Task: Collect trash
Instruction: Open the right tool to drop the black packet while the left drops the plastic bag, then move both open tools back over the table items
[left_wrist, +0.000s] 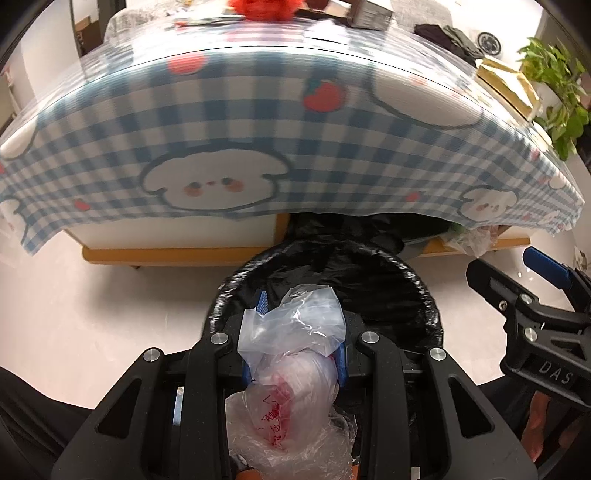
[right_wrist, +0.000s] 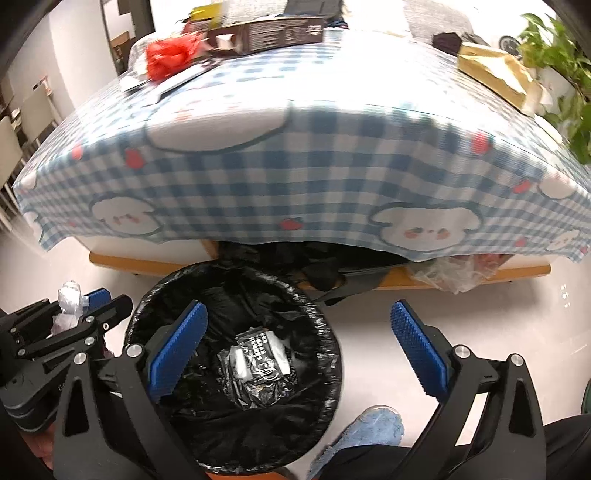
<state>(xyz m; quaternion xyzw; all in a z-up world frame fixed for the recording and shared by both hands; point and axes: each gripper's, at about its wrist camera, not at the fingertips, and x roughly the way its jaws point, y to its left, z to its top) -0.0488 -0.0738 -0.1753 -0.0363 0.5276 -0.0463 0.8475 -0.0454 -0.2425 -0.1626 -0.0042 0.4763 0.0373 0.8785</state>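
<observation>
In the left wrist view the left gripper pinches a crumpled clear plastic bag above the black-lined trash bin, while in the right wrist view the right gripper, jaws wide and empty, hovers over that bin, a wrapper lying inside.

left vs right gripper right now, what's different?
The left gripper is shut on a crumpled clear plastic bag; the right gripper is open and holds nothing. The left gripper's blue pads are mostly hidden by the bag; the right gripper's pads are fully exposed. Both hang over the black-lined trash bin.
</observation>
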